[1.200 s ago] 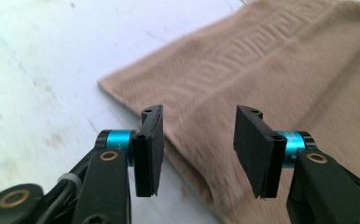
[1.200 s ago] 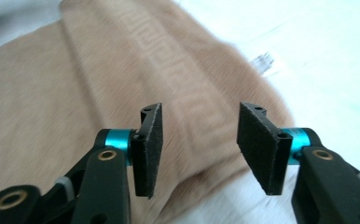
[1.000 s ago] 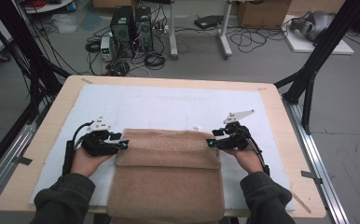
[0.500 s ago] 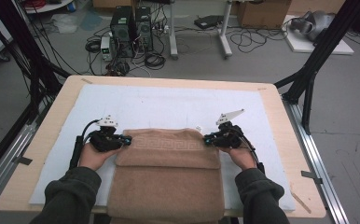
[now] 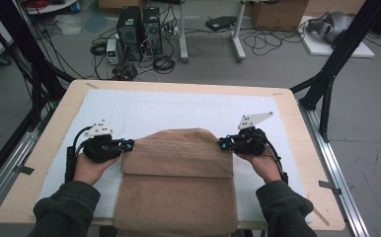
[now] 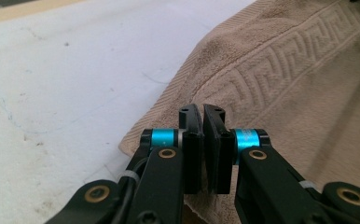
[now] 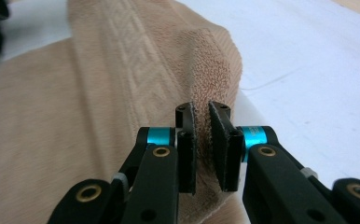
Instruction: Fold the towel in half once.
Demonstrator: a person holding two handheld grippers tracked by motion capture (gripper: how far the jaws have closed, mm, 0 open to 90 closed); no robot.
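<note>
Right, both hand-held grippers were clamped on the tan towel (image 5: 178,182). The left hand-held gripper (image 5: 128,144) pinched the towel's left corner: in the left gripper view its jaws (image 6: 204,140) stood nearly together with the terry edge caught low between the pads. The right hand-held gripper (image 5: 221,143) pinched the opposite corner; in the right gripper view (image 7: 202,140) a fold of pile sat between the two pads and bunched up above them. Both sets of jaws had just been closing, with towel between them in each case.

The towel lay on the white mat (image 5: 144,106) that covers the bench (image 5: 297,113), centred at the near edge. Its near part hung over the bench's front edge, between the person's sleeves. The far portion, with the woven key-pattern band (image 5: 176,147), was folded over and lifted slightly at both corners, so the top edge arched between the two grippers. The band ran across the towel from one gripper to the other.

The left hand (image 5: 91,168) and right hand (image 5: 263,165) sat level with each other, one on each side of the towel.
</note>
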